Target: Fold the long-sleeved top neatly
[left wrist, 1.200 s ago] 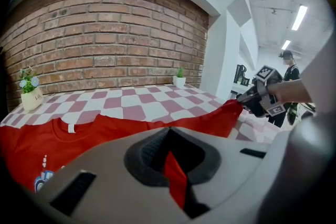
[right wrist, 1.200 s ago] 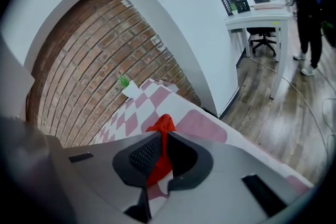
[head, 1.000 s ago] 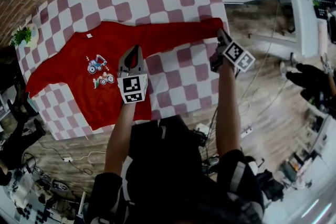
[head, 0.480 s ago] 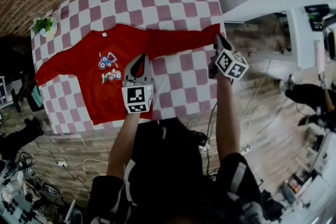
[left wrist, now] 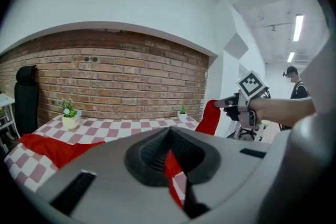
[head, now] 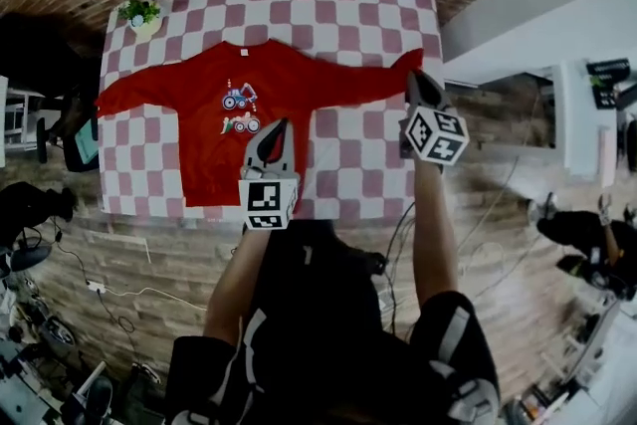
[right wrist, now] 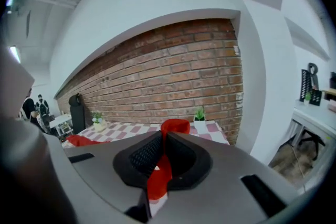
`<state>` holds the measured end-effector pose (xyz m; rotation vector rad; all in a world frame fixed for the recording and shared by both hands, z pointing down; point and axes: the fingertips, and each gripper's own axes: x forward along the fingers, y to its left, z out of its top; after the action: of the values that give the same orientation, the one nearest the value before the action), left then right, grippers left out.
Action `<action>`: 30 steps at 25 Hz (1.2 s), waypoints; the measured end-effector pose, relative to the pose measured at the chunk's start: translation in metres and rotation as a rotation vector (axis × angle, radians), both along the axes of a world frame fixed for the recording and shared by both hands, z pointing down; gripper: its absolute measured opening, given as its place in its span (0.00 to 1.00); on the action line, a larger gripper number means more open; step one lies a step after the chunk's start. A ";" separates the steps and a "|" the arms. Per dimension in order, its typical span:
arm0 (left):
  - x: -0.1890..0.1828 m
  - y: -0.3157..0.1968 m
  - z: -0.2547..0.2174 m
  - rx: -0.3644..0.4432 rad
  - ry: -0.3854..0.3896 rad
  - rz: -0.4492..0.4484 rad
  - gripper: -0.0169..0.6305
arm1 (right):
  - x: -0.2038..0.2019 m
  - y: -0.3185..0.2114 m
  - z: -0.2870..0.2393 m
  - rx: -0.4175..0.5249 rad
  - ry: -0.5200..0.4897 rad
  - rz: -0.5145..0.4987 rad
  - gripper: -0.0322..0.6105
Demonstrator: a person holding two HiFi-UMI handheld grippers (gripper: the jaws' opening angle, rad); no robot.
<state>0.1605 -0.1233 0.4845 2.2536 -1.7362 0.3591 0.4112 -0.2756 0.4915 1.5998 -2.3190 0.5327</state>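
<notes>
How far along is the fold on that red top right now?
Done: nothing folded; the top lies spread on the table, both sleeves out. In hand: the left claw pinches its body, the right claw its sleeve end, both shut. Left: every fold.

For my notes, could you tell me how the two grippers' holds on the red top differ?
The left gripper pinches the red top at its body; the right gripper pinches its sleeve cuff. The left gripper is over the table; the right gripper is at its right edge. Both are shut on red fabric.
</notes>
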 end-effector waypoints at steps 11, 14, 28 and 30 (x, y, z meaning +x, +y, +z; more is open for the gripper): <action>-0.072 0.049 -0.049 0.055 0.036 -0.077 0.04 | -0.107 0.042 -0.055 0.115 0.083 -0.173 0.08; -0.099 0.059 -0.058 0.074 0.039 -0.087 0.04 | -0.142 0.052 -0.063 0.139 0.118 -0.215 0.08; -0.218 0.112 -0.071 0.106 0.056 -0.155 0.04 | -0.313 0.138 -0.062 0.202 0.228 -0.446 0.08; -0.232 0.122 -0.071 0.103 0.070 -0.170 0.04 | -0.335 0.155 -0.052 0.188 0.248 -0.485 0.08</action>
<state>-0.0714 -0.0013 0.4139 2.1377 -1.9325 0.1561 0.0761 -0.1205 0.4393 1.0320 -2.4887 0.0054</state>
